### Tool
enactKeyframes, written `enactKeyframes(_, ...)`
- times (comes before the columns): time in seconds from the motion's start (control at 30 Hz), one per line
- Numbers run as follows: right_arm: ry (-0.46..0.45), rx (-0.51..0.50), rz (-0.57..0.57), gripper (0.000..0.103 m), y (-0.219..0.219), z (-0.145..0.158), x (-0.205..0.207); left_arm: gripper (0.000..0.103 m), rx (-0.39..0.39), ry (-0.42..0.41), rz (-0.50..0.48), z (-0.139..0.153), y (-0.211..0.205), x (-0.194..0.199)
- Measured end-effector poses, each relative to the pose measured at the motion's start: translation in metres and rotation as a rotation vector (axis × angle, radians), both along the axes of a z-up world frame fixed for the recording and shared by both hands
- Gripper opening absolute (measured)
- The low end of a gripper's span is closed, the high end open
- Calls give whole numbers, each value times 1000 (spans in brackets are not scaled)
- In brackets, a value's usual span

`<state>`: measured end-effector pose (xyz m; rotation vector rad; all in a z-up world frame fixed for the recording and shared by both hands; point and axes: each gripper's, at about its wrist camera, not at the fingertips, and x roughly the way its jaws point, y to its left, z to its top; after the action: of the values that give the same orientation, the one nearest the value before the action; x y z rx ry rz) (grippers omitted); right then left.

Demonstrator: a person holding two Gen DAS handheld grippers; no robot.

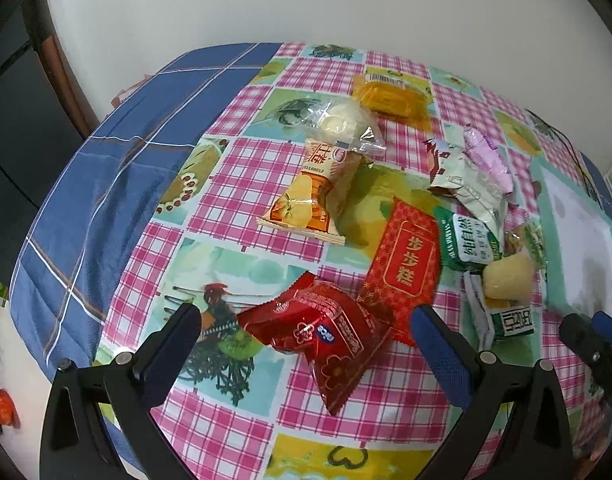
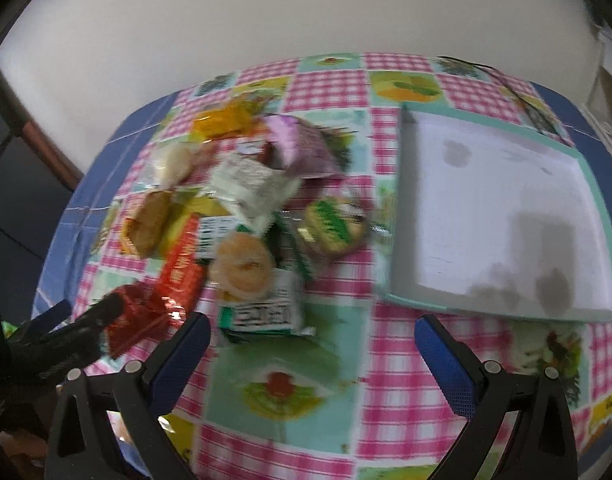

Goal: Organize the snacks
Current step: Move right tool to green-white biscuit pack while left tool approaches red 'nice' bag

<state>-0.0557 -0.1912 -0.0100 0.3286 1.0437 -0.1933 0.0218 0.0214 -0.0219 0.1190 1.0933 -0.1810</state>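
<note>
Several wrapped snacks lie scattered on the checked tablecloth. In the left wrist view my left gripper (image 1: 306,332) is open, with a shiny red snack packet (image 1: 330,336) lying between its fingers. Behind it are a flat red packet with gold writing (image 1: 406,260), an orange-and-white packet (image 1: 314,192), a clear bag with a pale bun (image 1: 342,120) and green-and-white packets (image 1: 466,240). My right gripper (image 2: 312,336) is open over bare cloth, just right of a green-and-white packet (image 2: 265,312) and in front of the snack pile. A shallow white tray with a mint rim (image 2: 494,216) lies to the right.
A blue checked cloth (image 1: 105,184) covers the table's left side and edge. A white wall stands behind the table. A thin black cable (image 2: 518,92) runs along the far right corner. The left gripper's fingers (image 2: 65,332) show at the right wrist view's lower left.
</note>
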Motion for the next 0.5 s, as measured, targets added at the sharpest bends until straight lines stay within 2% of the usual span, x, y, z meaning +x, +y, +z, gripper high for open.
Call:
enactKeyframes(0.2,51,-19,82,101,26,-15,22,103,1,59,24,-13,4,13)
enactKeyframes(0.37,93,-39,113,92,35,-30,36,103,-5,80,28,-21,4,20)
enactKeyframes(0.5,119,-52,130,90,39,-39,44,103,-5,99,28,-29,1,24)
